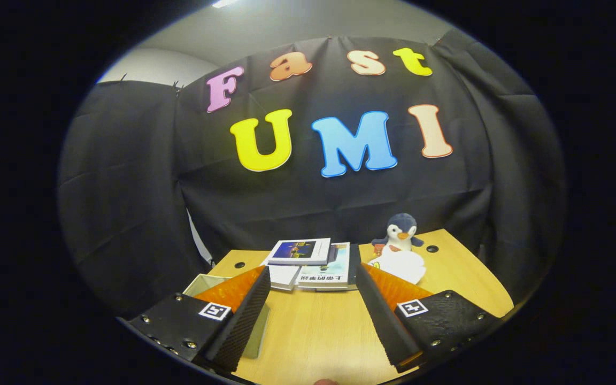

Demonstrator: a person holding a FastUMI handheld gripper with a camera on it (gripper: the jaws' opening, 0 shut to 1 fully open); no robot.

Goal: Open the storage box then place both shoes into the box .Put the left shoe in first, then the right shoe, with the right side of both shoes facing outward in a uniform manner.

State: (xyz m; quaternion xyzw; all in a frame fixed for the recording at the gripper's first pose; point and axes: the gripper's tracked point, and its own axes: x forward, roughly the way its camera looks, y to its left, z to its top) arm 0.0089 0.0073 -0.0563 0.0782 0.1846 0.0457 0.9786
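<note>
My gripper (pixel 313 278) is held above the wooden table (pixel 313 331), open, with a wide gap and nothing between its fingers. Behind and under the left finger (pixel 244 315) lies a pale, open-topped box (pixel 206 283) at the table's left edge; most of it is hidden by that finger. No shoes are in sight.
Just beyond the fingertips lies a stack of books (pixel 308 262) at the back middle of the table. A plush penguin (pixel 400 232) sits at the back right, with a white crumpled thing (pixel 401 266) in front of it. Black cloth walls close in the table behind and at both sides.
</note>
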